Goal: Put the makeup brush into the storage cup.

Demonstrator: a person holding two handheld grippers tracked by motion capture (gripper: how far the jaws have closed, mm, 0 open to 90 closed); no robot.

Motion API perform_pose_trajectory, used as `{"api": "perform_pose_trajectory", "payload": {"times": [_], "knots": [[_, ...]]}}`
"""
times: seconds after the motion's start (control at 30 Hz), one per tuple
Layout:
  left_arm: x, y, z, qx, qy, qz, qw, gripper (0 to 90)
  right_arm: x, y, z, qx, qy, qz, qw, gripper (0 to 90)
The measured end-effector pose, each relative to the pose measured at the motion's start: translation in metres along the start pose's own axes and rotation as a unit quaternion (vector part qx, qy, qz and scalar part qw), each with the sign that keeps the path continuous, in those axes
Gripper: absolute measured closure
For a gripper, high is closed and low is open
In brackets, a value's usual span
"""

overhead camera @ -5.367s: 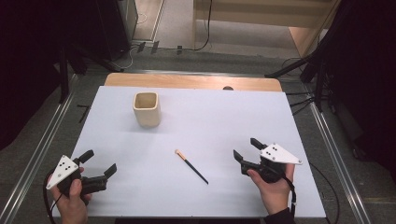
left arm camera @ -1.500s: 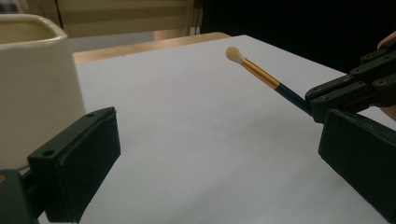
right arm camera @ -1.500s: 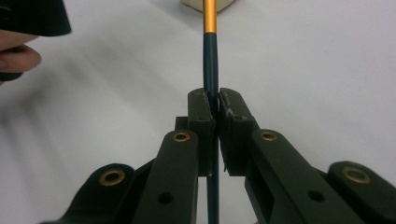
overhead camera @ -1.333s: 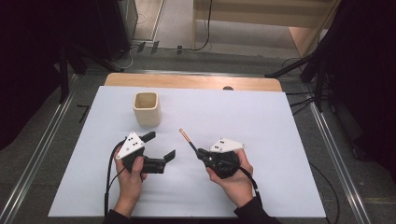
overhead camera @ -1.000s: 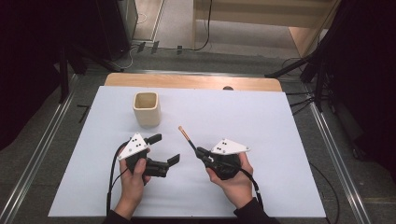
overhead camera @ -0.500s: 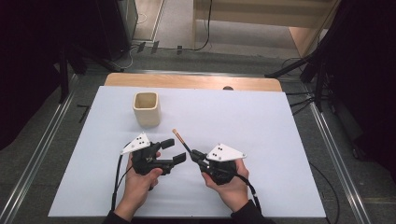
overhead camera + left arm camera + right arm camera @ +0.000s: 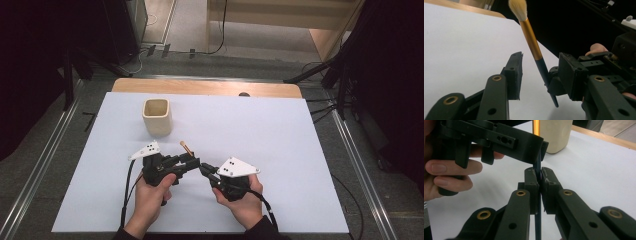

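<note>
A brush (image 7: 186,146) with pale bristles, a gold ferrule and a dark handle stands tilted above the white table (image 7: 280,130). My right gripper (image 7: 204,169) is shut on the lower handle; in the right gripper view the handle (image 7: 538,163) runs up between its closed jaws (image 7: 540,178). My left gripper (image 7: 192,162) is open, and in its own view its jaws (image 7: 541,67) stand on either side of the brush (image 7: 531,40) without touching it. The two grippers meet tip to tip at the table's middle front.
A cream square cup (image 7: 157,116) stands upright behind the left gripper, also seen as the cup (image 7: 555,135) in the right gripper view. A wooden strip (image 7: 210,87) edges the far side of the table. Dark floor and metal rails lie around it.
The right gripper took the brush off the table and raised it. Both hands came in from the front corners to the middle, and the left gripper's open jaws moved around the brush.
</note>
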State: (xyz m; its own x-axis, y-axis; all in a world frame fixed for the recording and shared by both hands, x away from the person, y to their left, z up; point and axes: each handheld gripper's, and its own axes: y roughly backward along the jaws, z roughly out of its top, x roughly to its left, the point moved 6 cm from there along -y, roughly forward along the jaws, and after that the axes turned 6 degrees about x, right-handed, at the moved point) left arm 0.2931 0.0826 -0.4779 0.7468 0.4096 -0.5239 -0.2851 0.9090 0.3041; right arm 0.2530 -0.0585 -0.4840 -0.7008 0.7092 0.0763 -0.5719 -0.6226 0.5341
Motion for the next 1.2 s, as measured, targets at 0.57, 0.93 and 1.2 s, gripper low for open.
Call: {"api": "perform_pose_trajectory", "payload": {"times": [0.57,0.93,1.2], "knots": [[-0.001,0.001,0.001,-0.007,0.025,-0.032,0.9991,74.3,0.005,-0.003,-0.002,-0.001,0.009,-0.006,0.9999,85.8],[-0.002,0.008,0.004,-0.013,-0.009,-0.001,0.9999,83.8,-0.004,-0.003,-0.001,-0.026,0.020,-0.031,0.9990,39.1],[0.005,0.021,0.011,-0.023,-0.024,0.028,0.9991,83.9,-0.044,0.014,-0.014,-0.050,-0.027,-0.073,0.9957,22.8]]}}
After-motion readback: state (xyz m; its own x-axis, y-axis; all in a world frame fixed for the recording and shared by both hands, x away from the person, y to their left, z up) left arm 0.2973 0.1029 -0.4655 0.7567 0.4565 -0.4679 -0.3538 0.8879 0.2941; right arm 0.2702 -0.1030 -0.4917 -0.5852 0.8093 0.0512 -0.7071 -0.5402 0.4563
